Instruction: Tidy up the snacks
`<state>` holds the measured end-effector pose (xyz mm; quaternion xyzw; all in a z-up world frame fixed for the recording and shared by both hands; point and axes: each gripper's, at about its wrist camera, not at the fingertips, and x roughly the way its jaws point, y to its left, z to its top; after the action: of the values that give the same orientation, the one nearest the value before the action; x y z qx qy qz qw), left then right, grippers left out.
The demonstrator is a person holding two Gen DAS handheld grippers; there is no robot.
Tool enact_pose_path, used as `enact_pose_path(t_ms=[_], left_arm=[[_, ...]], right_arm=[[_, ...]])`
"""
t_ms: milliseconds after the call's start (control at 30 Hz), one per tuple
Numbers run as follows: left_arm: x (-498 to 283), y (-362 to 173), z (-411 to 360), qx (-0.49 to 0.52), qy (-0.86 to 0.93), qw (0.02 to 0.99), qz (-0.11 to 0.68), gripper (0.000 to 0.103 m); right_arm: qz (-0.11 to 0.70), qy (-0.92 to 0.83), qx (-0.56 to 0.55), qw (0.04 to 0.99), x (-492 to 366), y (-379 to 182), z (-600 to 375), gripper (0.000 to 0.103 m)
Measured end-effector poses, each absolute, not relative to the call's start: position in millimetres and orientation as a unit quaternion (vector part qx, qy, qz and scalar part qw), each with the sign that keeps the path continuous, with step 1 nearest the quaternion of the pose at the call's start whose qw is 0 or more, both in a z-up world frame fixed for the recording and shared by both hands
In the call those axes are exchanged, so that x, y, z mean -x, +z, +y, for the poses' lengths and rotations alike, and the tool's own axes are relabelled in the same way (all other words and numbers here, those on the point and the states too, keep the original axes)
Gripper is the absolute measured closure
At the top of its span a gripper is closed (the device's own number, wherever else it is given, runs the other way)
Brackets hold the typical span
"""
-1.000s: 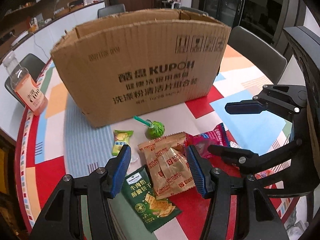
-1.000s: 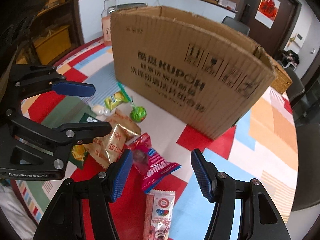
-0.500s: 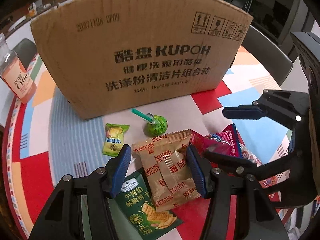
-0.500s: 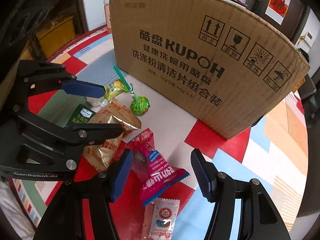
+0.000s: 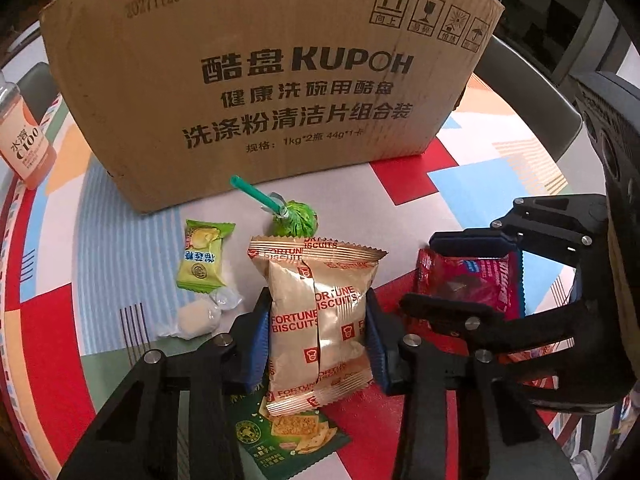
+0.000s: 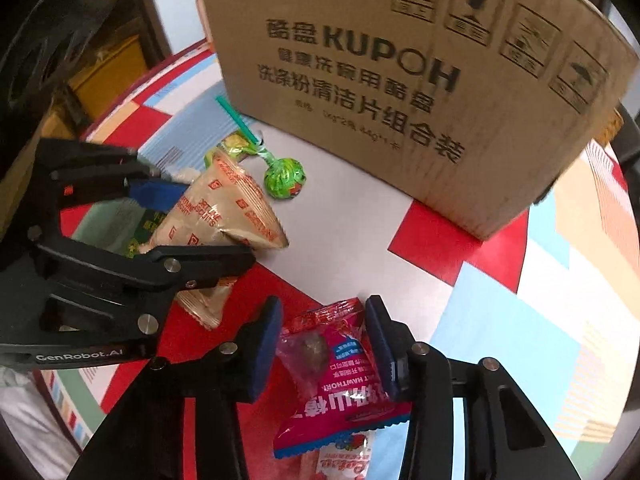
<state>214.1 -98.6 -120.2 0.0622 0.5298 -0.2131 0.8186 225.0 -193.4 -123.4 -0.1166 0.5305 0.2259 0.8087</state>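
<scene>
While both claws sit low over the patterned worktop (image 5: 404, 184), their jaws have just been closing, each around a snack. The left claw (image 5: 318, 326) has its blue pads pressed against the sides of a gold biscuit packet (image 5: 320, 312), which overlaps a green cracker packet (image 5: 288, 432). The right claw (image 6: 322, 346) brackets a red hawthorn packet (image 6: 340, 372), pads at or against its edges, with a paler sachet (image 6: 344, 460) beneath. A tall cardboard box (image 5: 272, 80) stands behind the pile, well apart from both claws.

My worry is slippage: both wrappers are slick, puffy film, so a packet could squirt out on lifting, or drag the one beneath it along. Both claws also work just beside each other and could knock together.

Only the left wrist view shows a small green candy (image 5: 200, 260), a clear-wrapped white sweet (image 5: 200, 316) and a drink bottle (image 5: 24, 140) at the edge. Only the right wrist view shows the pale sachet, and the biscuit packet from its side. A green lollipop (image 5: 296, 222) appears in both.
</scene>
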Motion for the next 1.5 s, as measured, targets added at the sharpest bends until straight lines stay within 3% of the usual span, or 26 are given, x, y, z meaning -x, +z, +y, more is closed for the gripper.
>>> enact_pose_path(t_ms=[200,333,600,667,733,900,1500], left_arm=[[-197,-106,-101,-0.080,-0.202,0.839,0.498,0.062],[-182,-94,-102,-0.079,-0.196,0.850,0.483,0.062],[-172,-100,-104,-0.061,-0.199,0.843,0.495,0.062],[-172,-102,-103,-0.060,-0.197,0.843,0.497,0.062],[-173,-104,-103,-0.059,-0.195,0.843,0.498,0.062],[-172,-100,-97,-0.051,-0.191,0.848,0.492,0.062],[-169,-39,-77,-0.035,-0.185,0.891,0.414,0.062]], right_arm=[[0.521,0.215,0.108,0.819,-216,-115,-200,0.059],[0.506,0.222,0.130,0.823,-204,-108,-198,0.046],[0.531,0.224,0.148,0.804,-202,-122,-199,0.046],[0.531,0.219,0.144,0.806,-202,-124,-200,0.047],[0.527,0.219,0.139,0.809,-201,-122,-200,0.061],[0.516,0.214,0.135,0.819,-197,-117,-196,0.067],[0.435,0.151,0.043,0.886,-188,-57,-219,0.068]])
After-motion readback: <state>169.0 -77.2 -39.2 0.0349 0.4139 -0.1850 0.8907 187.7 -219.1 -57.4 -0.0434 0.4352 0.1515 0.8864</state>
